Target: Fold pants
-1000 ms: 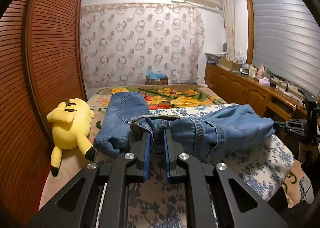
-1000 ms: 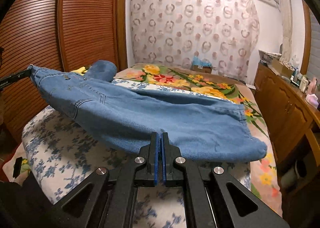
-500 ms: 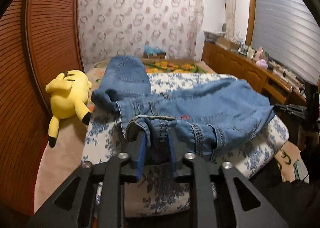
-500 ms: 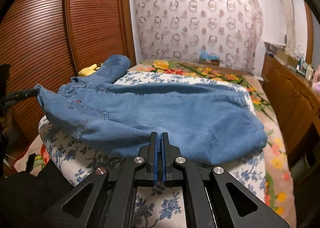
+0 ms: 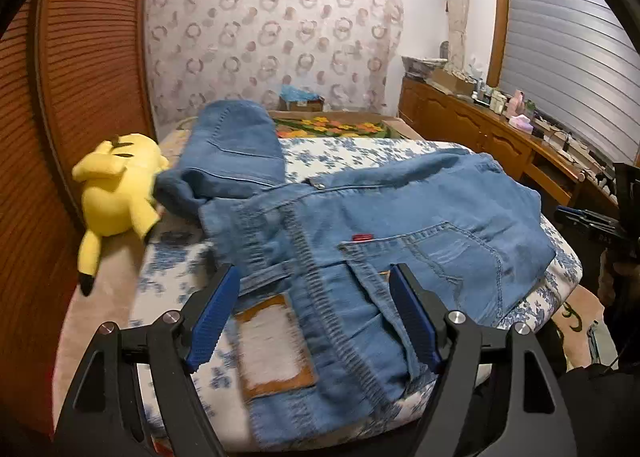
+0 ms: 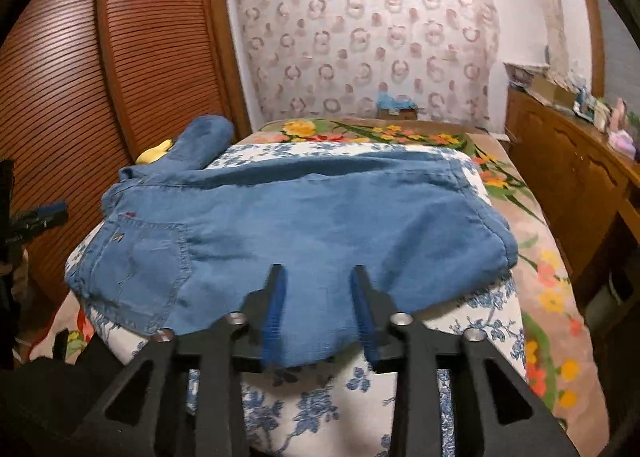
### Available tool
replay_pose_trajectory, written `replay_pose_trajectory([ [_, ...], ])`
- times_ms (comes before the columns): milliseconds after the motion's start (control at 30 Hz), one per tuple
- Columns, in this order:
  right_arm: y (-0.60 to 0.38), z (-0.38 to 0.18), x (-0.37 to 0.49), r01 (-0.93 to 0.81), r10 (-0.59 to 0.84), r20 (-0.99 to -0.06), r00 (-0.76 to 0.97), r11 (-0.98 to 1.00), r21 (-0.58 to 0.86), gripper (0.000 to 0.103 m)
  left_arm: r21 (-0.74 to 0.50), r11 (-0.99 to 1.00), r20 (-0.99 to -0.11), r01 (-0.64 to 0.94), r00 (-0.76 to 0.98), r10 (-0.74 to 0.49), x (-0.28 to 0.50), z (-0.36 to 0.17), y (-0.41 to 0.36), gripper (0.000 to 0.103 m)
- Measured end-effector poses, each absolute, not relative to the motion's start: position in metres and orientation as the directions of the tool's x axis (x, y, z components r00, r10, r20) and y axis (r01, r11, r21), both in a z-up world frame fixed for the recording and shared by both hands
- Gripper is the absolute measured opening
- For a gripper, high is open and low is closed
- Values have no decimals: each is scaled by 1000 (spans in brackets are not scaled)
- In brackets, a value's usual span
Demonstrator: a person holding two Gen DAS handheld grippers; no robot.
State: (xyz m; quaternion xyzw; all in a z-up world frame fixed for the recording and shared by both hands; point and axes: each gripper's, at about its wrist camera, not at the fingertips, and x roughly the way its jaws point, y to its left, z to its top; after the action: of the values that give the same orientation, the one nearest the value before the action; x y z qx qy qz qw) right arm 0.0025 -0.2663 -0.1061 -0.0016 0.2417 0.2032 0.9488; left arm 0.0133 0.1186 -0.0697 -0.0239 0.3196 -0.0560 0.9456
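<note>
Blue denim pants (image 5: 384, 225) lie spread across the blue-flowered cushion (image 5: 176, 281) on the bed, waistband with its leather patch nearest the left wrist camera, one leg bunched up toward the far left. My left gripper (image 5: 316, 297) is open and empty, its jaws wide apart over the waistband. In the right wrist view the pants (image 6: 304, 225) lie flat, back pocket at the left. My right gripper (image 6: 320, 305) is open and empty over the near hem edge.
A yellow plush toy (image 5: 116, 189) lies left of the pants by the slatted wooden wardrobe (image 5: 72, 97). A wooden sideboard (image 5: 480, 133) with clutter runs along the right wall. The floral bed cover (image 6: 552, 289) extends right of the cushion.
Both grippers held the pants lifted, lowered them onto the cushion, then opened and let go. The pants now lie flat and spread out.
</note>
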Motion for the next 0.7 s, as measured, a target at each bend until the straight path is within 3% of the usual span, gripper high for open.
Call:
replay_pose_trajectory([
  [467,-288,-119,24,-231,245,-532,810,968,93,47,-93,977,-666,193,718,-205,62,-110,62,78],
  [700,-303,-117,35,-142,167,-566,807,986,89,48,-45,981,-664,189,728,-171,65,-120,51,86],
])
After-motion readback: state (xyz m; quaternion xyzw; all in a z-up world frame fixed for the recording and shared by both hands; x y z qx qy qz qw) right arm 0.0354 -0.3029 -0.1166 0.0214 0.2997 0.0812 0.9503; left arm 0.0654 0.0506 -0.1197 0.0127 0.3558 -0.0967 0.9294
